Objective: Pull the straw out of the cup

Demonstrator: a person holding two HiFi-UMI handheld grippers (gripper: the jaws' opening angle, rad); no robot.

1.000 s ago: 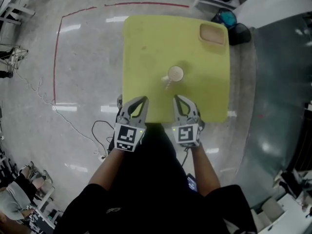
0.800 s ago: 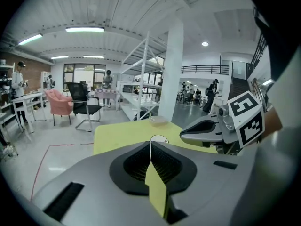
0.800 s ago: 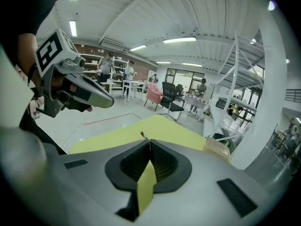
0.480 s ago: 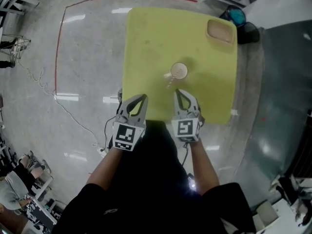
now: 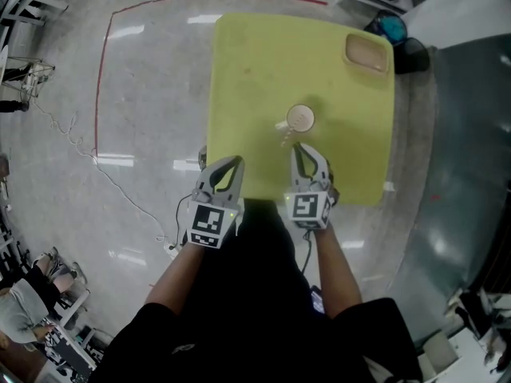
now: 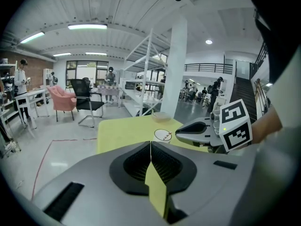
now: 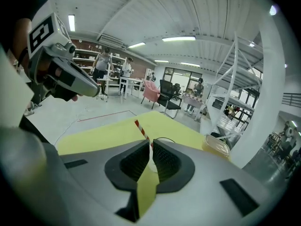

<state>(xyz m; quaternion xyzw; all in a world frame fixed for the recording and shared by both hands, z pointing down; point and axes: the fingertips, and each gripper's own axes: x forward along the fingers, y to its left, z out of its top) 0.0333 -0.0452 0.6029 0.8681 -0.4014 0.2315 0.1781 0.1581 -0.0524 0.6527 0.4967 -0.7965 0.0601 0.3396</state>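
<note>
Found the left gripper (image 6: 150,144) nearest, at the near edge of the yellow table (image 5: 247,78), jaws pressed together on nothing and well short of the cup (image 5: 301,119). Found the right gripper (image 7: 151,145) a little further in, jaws likewise pressed together, with nothing seen between them. Just past those tips, picked out the red-and-white striped straw (image 7: 139,128), leaning toward the near side out of the cup, which stood upright near the table's middle. Could not tell whether the tips brushed the straw or sat just shy of it; probably the latter. Further off, noted a shallow tub (image 5: 368,53) at the far right corner, well apart. Judged the step in hand as the approach to the straw, with no grasp made yet. Judged the next move to call for spreading the right jaws, setting them either side of the straw's free end, pinching, then drawing it out along its own lean, perhaps with the left gripper steadying the cup against tipping.
</note>
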